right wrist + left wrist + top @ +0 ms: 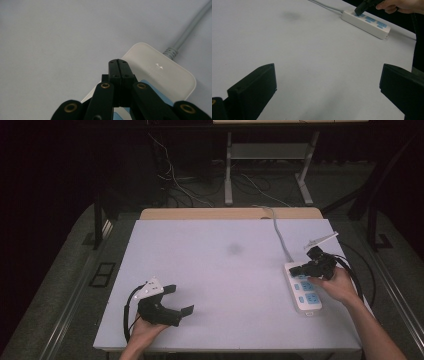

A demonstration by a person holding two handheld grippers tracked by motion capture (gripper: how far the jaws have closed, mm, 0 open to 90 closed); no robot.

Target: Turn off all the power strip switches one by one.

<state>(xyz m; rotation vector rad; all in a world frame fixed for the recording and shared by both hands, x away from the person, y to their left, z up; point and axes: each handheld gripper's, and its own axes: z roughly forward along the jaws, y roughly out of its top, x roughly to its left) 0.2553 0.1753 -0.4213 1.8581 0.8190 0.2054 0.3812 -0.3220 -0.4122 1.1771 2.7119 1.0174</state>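
1. Power strip (303, 290) lying flat near the right edge of the white bench (220, 270), its grey cable (280, 232) running away toward the far side.
2. Right gripper (296, 270) resting over the far end of the strip, fingers (118, 72) fully closed with nothing between them, tips pressed on or just above the blue socket area; real contact hard to confirm.
3. Left gripper (182, 300) held low over bare bench at the near left, well apart from the strip, fingers (257, 85) wide open and empty.
4. Probably a press on the strip, a button or a socket cover, with closed tips.
5. Risk: strip not held by anything, so a slanted push likely to slide it toward the bench edge close by.
6. Risk: narrow closed tips able to slip off the smooth white plastic and miss the target.
7. Risk: cable pulling the strip sideways if the push drags it.
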